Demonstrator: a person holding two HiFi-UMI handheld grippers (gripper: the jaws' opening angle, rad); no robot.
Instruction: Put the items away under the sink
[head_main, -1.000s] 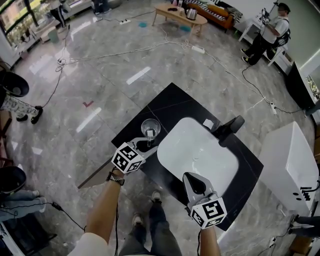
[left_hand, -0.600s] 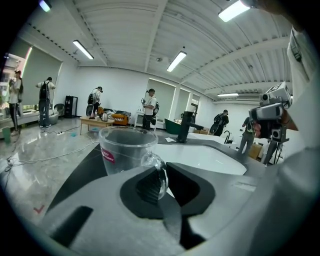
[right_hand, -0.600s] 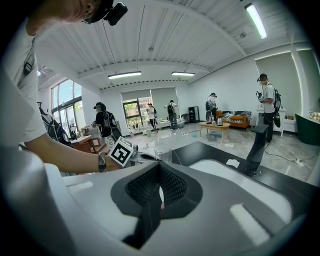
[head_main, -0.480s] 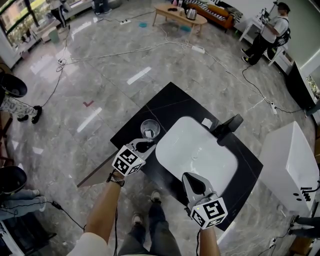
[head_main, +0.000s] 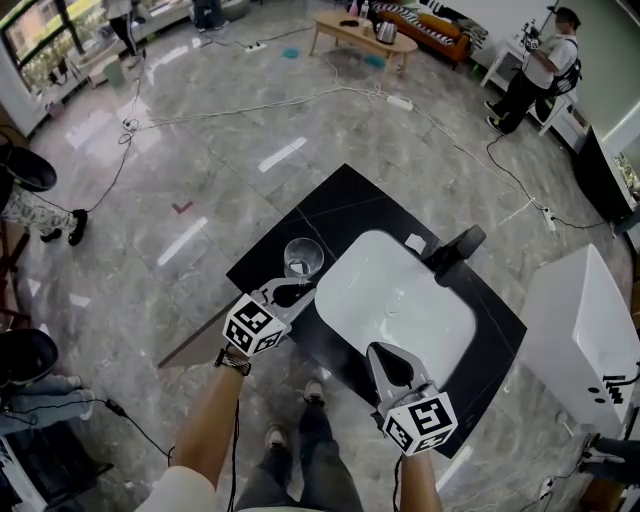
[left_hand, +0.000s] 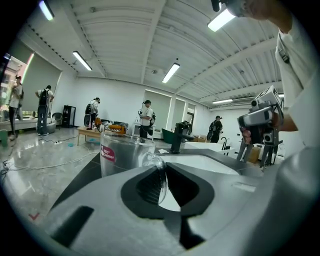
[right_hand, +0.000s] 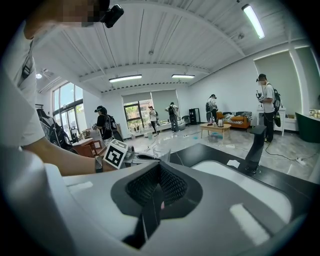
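In the head view the left gripper (head_main: 291, 293) reaches from the near-left edge of the black counter (head_main: 340, 205) to the glass mug (head_main: 302, 257), which stands at about nine o'clock of the white sink basin (head_main: 440, 335). The right gripper (head_main: 383, 352) hovers over the basin's six o'clock rim. In the left gripper view the jaws have just been closing and now pinch the mug's clear handle (left_hand: 158, 172) between them, with the mug's body and its red label (left_hand: 108, 154) rising at eleven o'clock. In the right gripper view the jaws meet with nothing between them; the faucet (right_hand: 255, 147) stands at two o'clock. A pinch on so thin a handle will likely let the mug swing, so lift straight up and keep it upright. Carry it slowly round the counter's front — the space below shows in no view, and the free right gripper could steady the mug.
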